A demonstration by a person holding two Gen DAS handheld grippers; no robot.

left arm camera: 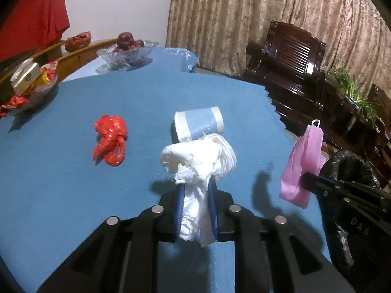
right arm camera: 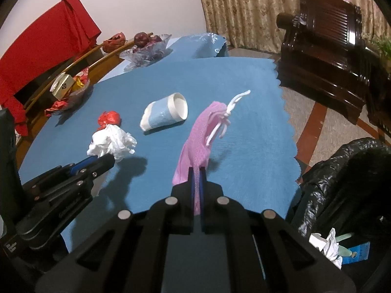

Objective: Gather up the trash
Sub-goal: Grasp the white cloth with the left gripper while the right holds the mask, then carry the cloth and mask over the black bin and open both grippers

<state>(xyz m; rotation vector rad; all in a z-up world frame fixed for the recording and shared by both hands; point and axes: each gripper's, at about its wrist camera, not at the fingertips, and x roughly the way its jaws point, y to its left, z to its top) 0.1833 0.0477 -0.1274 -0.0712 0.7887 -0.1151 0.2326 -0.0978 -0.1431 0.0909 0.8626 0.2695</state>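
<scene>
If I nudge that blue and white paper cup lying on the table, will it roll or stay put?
The paper cup lies on its side on the blue cloth, so it will probably roll, likely curving since it tapers. It looks empty and light, and a firm squeeze may crush it.

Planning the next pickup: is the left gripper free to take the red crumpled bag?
Probably not yet: the left gripper is shut on the white tissue wad. The path to the red bag looks clear.

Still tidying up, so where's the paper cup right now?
The paper cup lies on its side on the blue tablecloth, mid-table in the right wrist view, right of the red bag.
</scene>
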